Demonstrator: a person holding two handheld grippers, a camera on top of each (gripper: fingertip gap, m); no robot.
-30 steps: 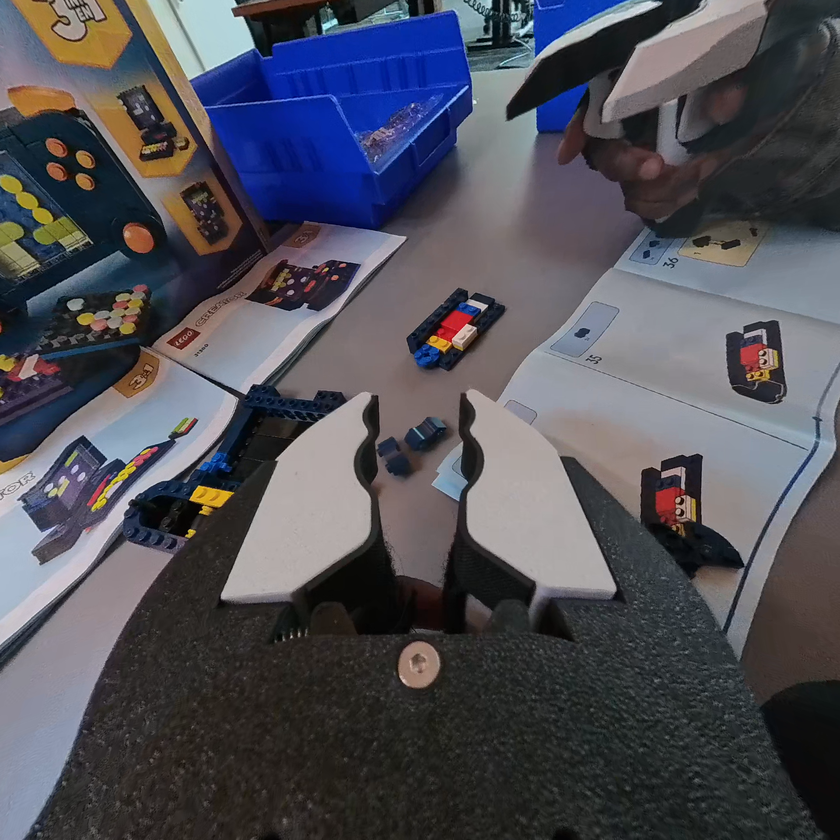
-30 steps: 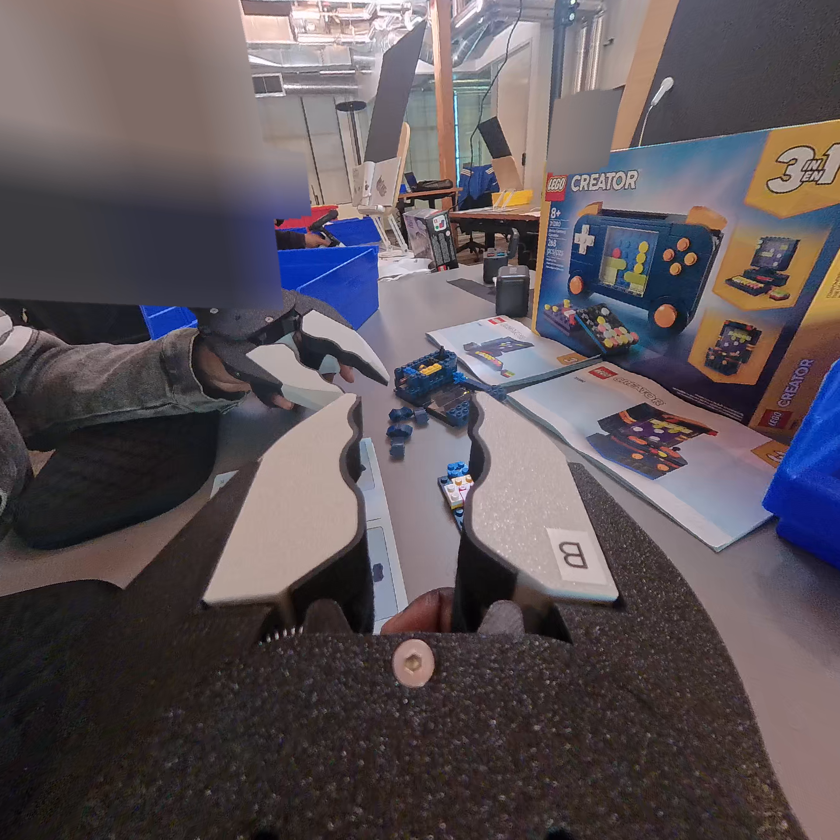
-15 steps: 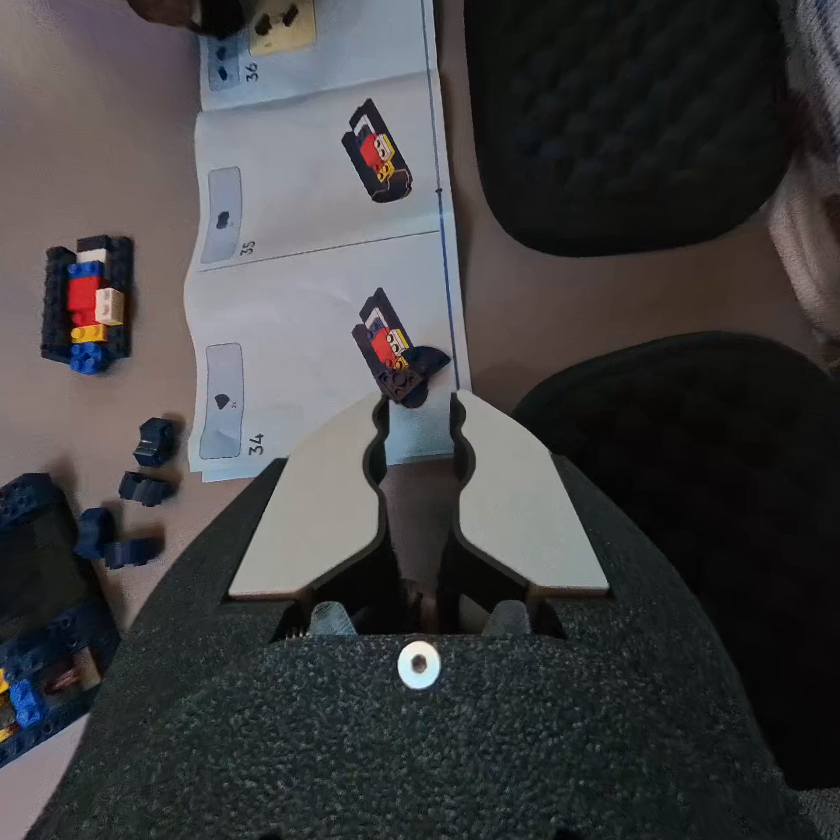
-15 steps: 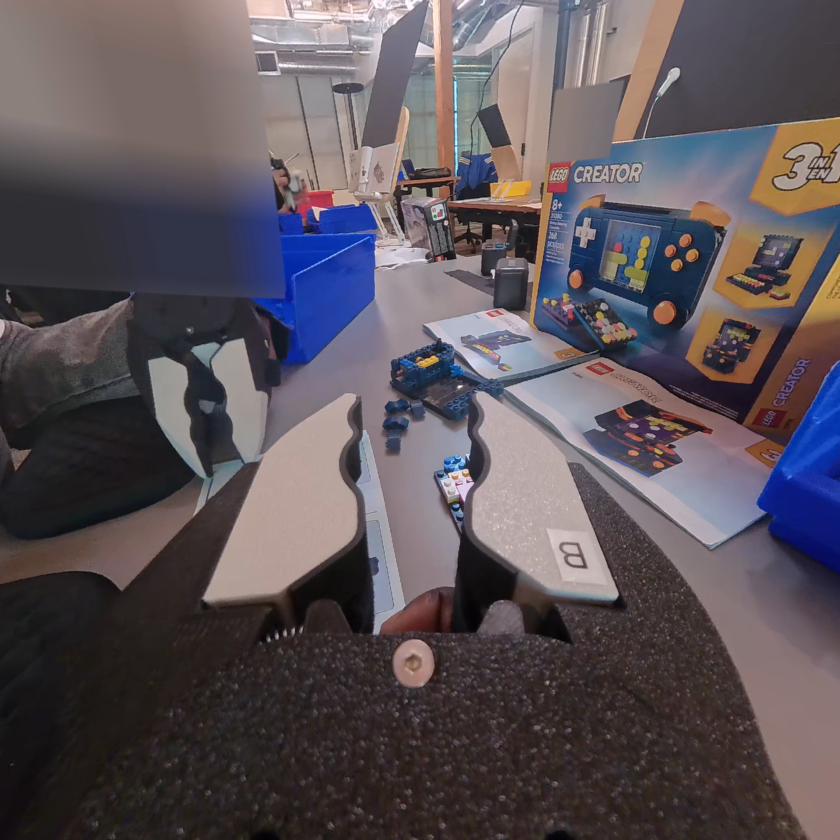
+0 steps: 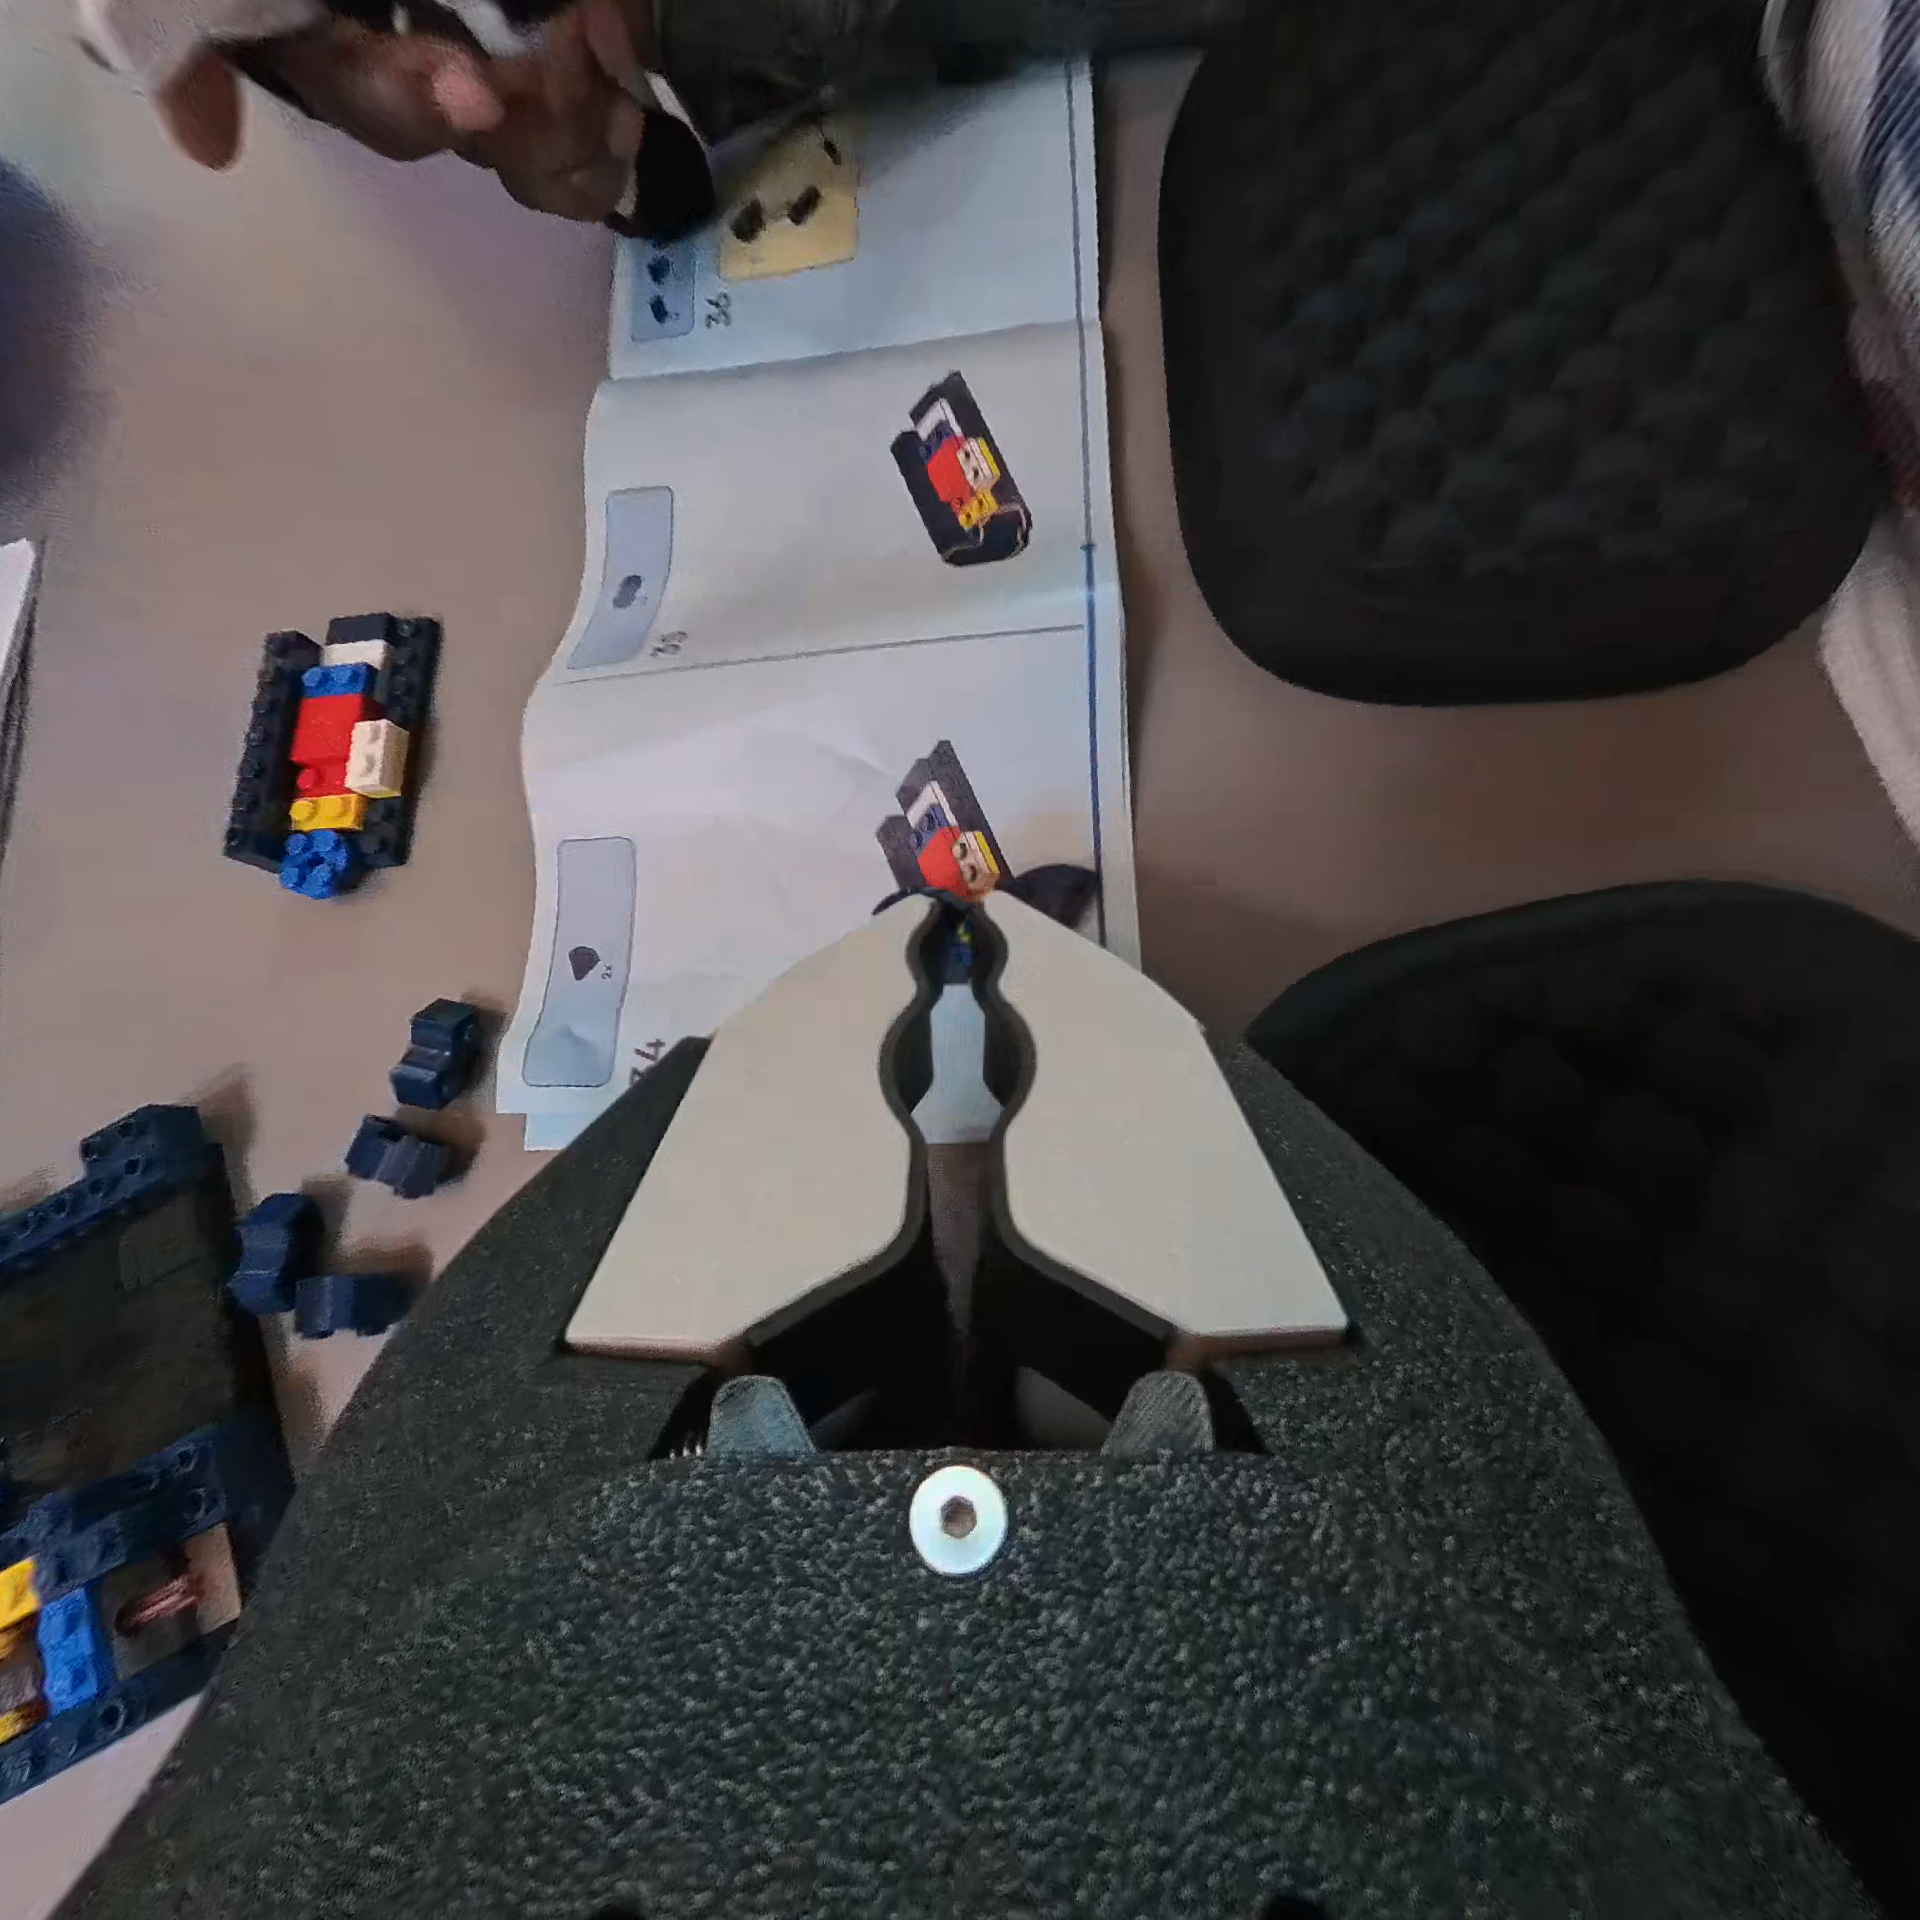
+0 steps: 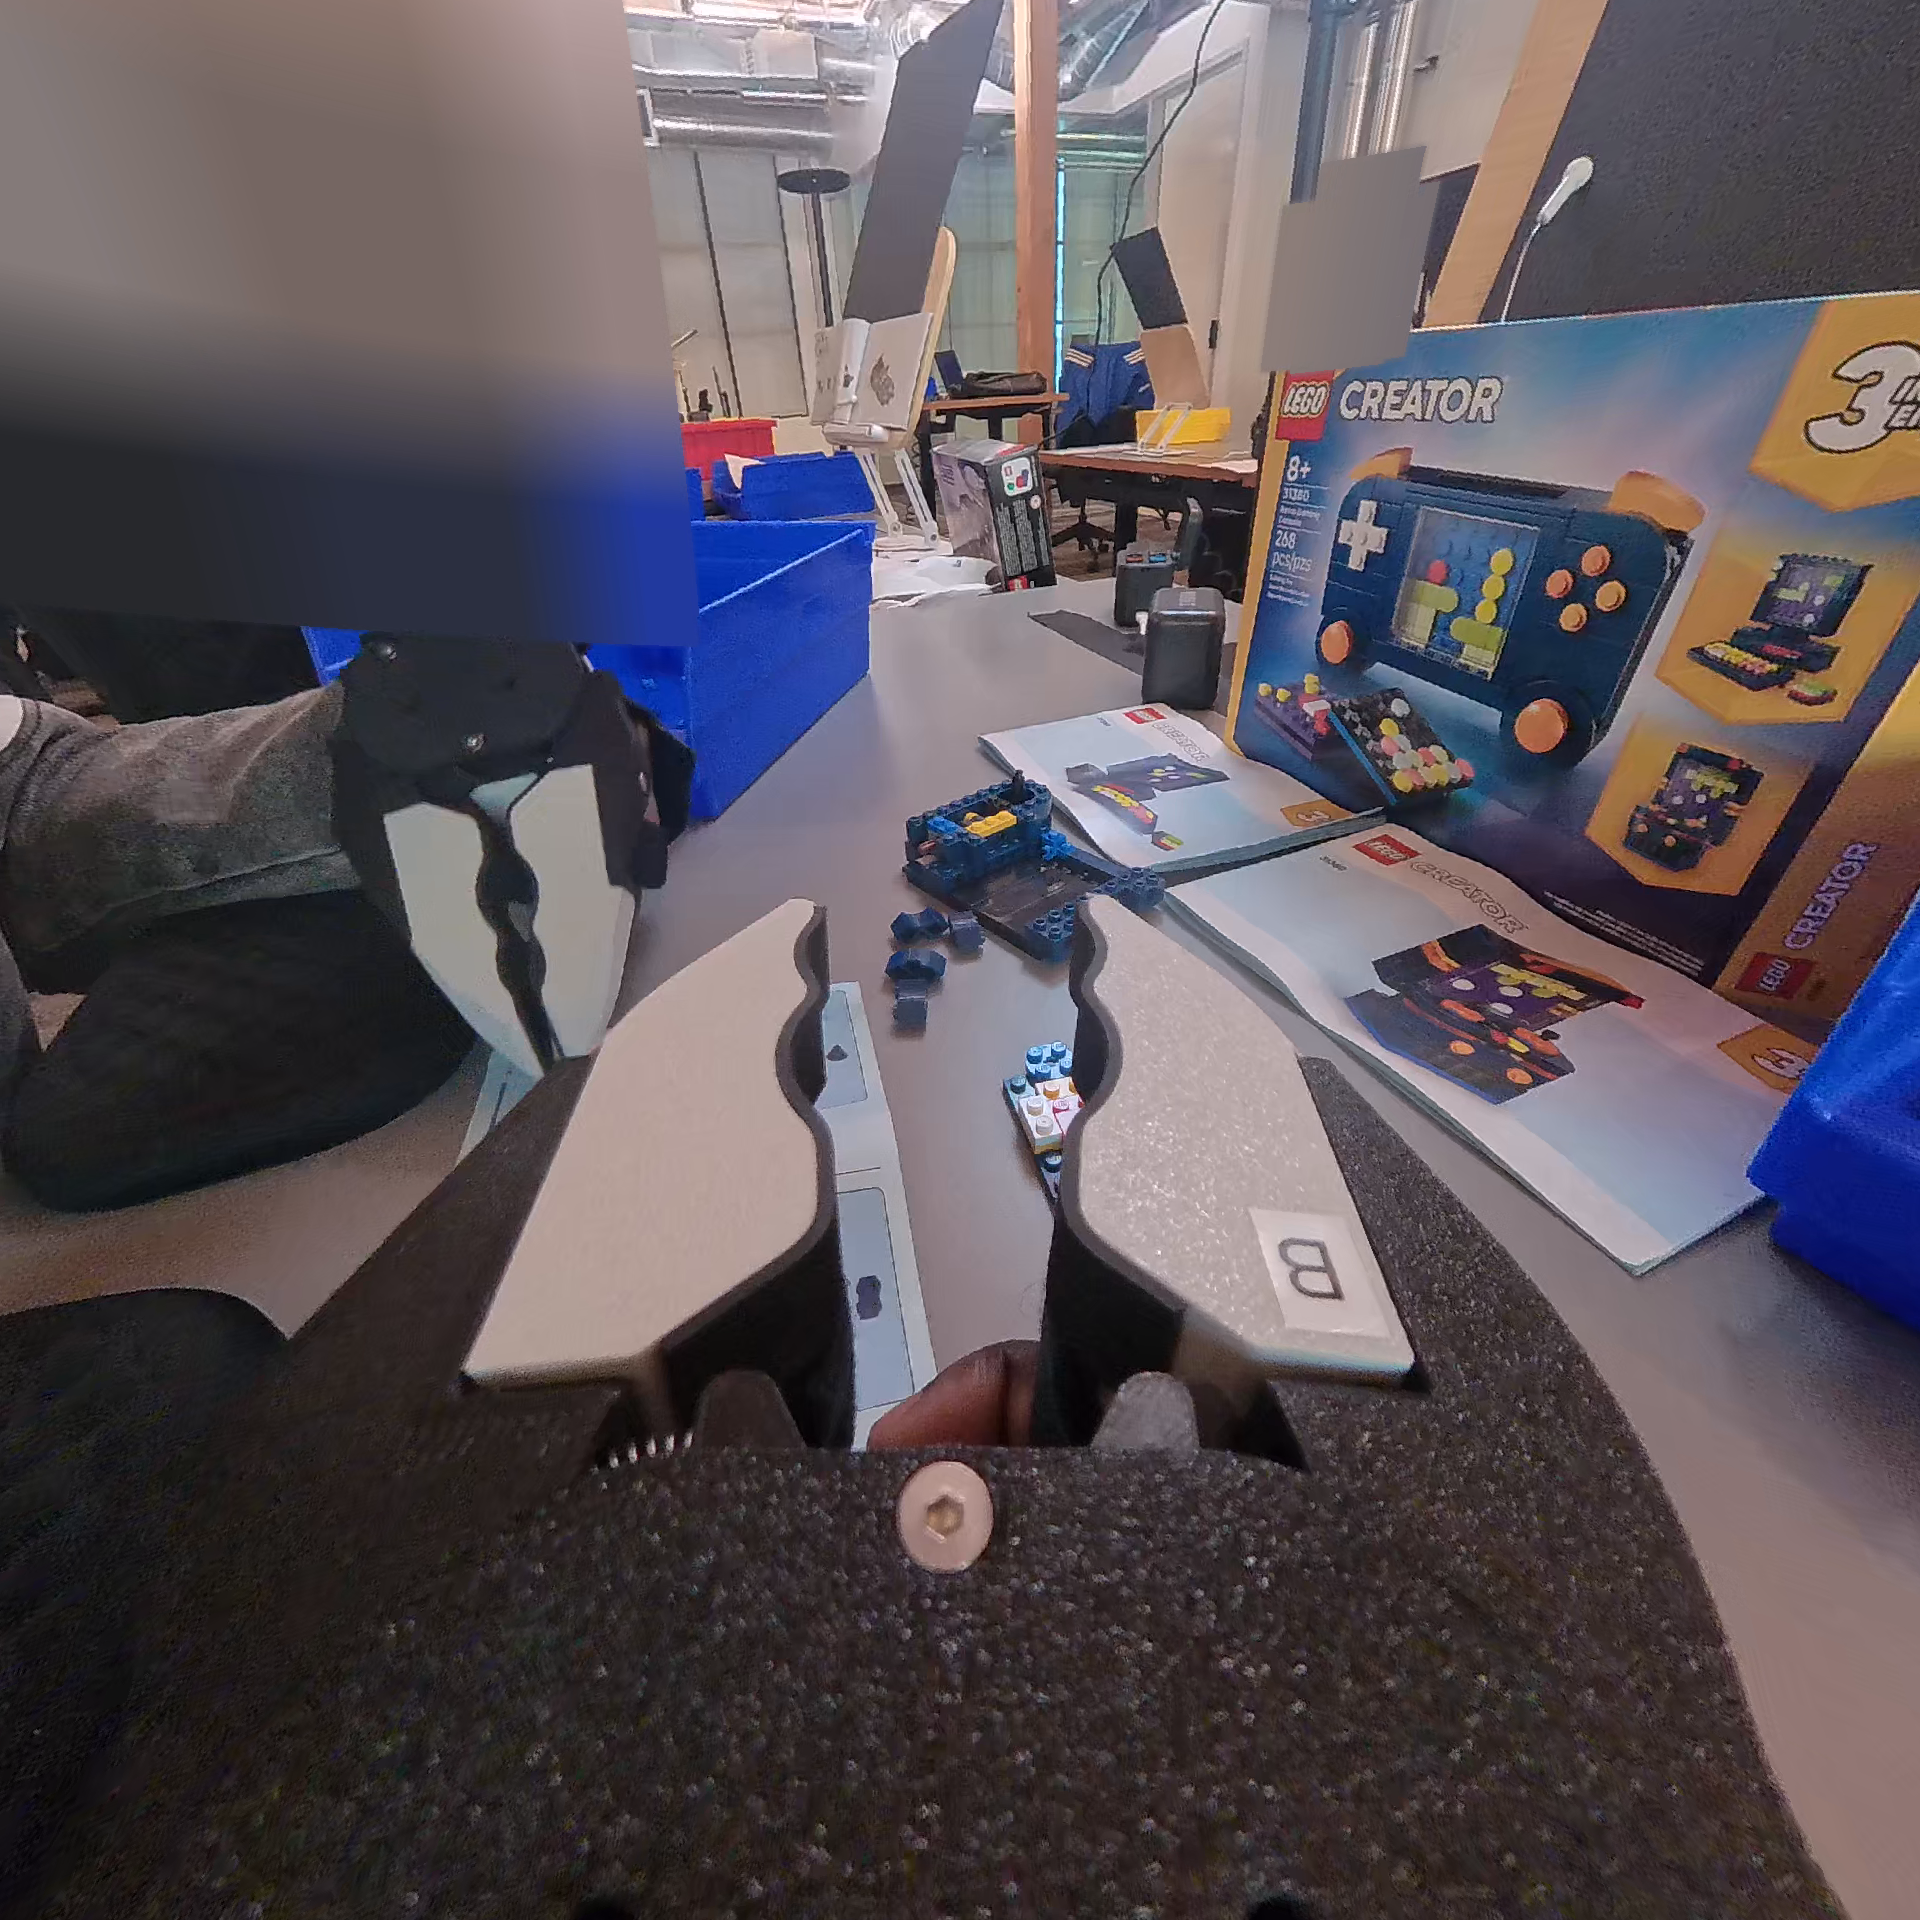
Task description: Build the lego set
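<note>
The left gripper [image 5: 956, 914] points down over the open instruction booklet [image 5: 810, 727], its fingertips nearly together on a small dark piece [image 5: 1055, 891] at the page's near right edge; a true pinch cannot be told. The right gripper [image 6: 951, 956] hangs low, jaws wide apart and bare. Its view alone shows the toy box [image 6: 1558, 582] and blue bin [image 6: 779, 644]; the left view alone shows the small brick build [image 5: 332, 748] whole.

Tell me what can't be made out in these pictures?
- Left wrist view: small dark navy piece, mostly covered by the left gripper's pale fingers; grip unclear.
- Right wrist view: multicoloured brick plate, half hidden behind the right gripper's finger.
- Right wrist view: blue plastic bin, cut by right edge.
</note>
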